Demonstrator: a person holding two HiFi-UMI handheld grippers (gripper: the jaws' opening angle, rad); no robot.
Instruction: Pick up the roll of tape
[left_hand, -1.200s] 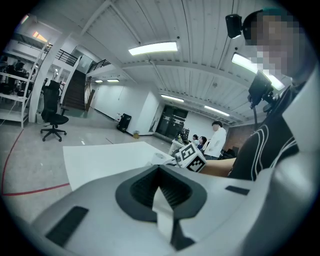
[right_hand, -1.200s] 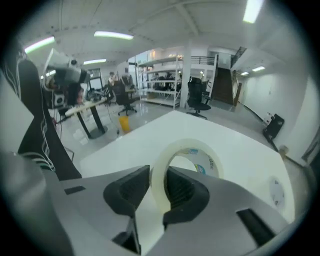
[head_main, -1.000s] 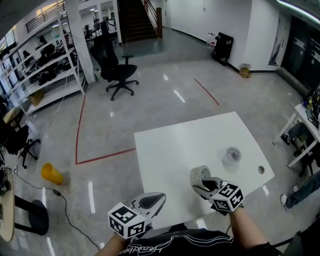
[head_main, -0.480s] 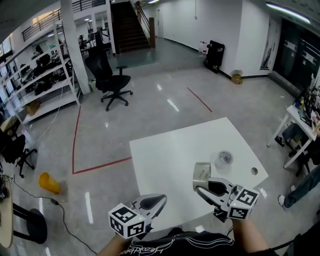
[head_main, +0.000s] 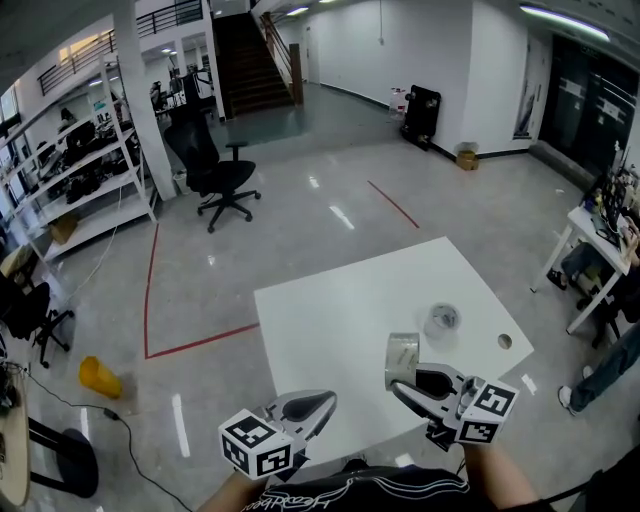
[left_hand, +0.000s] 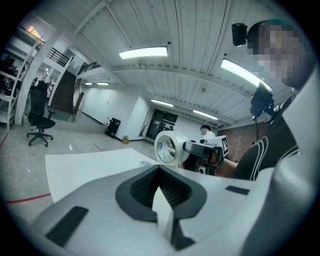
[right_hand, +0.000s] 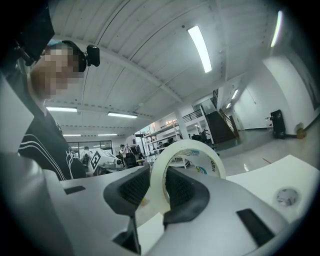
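The roll of whitish tape stands upright in my right gripper, which is shut on its rim and holds it above the near part of the white table. In the right gripper view the roll rises between the dark pads, gripped at its lower edge. My left gripper hovers at the table's near edge, shut with nothing in it. From the left gripper view the held roll shows off to the right, apart from these jaws.
A second, clear tape roll lies flat on the table beyond the held one; it also shows in the right gripper view. A small round hole sits near the table's right corner. An office chair and shelves stand far off.
My right gripper has risen with the tape roll, lifting it off the table and levelling out. The left gripper has hardly shifted.
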